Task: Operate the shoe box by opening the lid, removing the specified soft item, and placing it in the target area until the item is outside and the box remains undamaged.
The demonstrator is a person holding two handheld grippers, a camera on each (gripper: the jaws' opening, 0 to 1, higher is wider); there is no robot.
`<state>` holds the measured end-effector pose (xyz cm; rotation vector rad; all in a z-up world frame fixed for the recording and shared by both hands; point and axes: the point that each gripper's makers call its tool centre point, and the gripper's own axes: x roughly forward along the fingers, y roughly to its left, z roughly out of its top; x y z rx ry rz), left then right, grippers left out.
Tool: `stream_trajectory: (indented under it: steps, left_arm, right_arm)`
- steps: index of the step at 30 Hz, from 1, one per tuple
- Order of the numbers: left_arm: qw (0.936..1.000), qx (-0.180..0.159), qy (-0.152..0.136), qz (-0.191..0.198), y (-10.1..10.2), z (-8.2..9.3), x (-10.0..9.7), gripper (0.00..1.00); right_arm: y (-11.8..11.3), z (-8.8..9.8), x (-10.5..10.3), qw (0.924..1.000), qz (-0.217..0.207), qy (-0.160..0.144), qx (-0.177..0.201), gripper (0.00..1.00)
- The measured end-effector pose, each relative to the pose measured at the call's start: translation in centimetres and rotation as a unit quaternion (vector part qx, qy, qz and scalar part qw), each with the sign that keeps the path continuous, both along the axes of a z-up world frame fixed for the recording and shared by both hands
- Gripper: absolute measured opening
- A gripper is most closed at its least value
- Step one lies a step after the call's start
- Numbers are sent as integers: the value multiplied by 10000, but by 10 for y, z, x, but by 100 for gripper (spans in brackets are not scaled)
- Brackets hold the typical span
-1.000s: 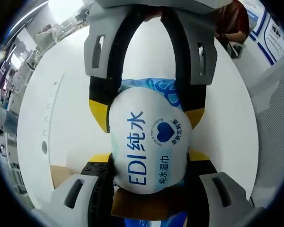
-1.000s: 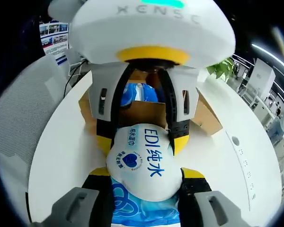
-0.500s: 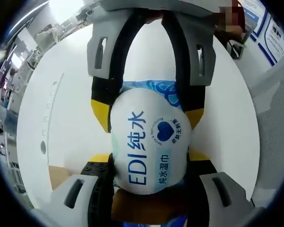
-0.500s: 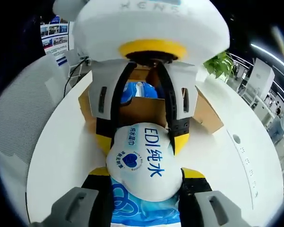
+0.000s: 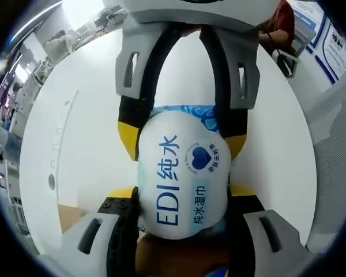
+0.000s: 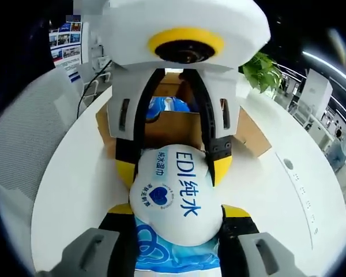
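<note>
Surroundings: a white round table point(image 6: 75, 190) is seen beneath both grippers; a green potted plant point(image 6: 265, 78) stands beyond its far edge, and posters point(image 6: 63, 46) hang on the wall at the left of the right gripper view. A person in a red top point(image 5: 282, 23) is seen at the upper right of the left gripper view.

Obstructions: in the right gripper view the left gripper point(image 6: 173, 167) faces the camera and covers much of the cardboard shoe box point(image 6: 167, 130). In the left gripper view the right gripper point(image 5: 181, 130) faces the camera in the same way.

Shoe box: it is brown, open at the top, and stands on the table behind the pack; blue-and-white packaging point(image 6: 164, 107) is visible inside it.

Task item: a soft wet-wipe pack point(image 5: 181, 173), white with a blue patterned end, is printed "EDI" with blue characters and a blue heart mark. It is held above the table, outside and in front of the box.

Left gripper jaws: clenched on one end of the pack, the yellow-tipped fingers point(image 5: 124, 193) pressed against its sides.

Right gripper jaws: clenched on the opposite end of the pack, the fingers point(image 6: 121, 210) flanking its blue patterned end.

Hidden or unclear: the box lid cannot be made out. The smaller print on the pack is too fine to read. Whether the pack touches the table cannot be told.
</note>
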<state>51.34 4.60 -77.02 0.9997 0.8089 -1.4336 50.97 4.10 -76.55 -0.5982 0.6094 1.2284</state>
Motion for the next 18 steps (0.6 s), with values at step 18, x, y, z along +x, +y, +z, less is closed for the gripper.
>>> stream_trajectory:
  steps: [18]
  left_arm:
    - [9999,-138,-9,51,-3,0,1,61]
  right_arm:
    - [-2,3,0,9997,-164,-86,175,55]
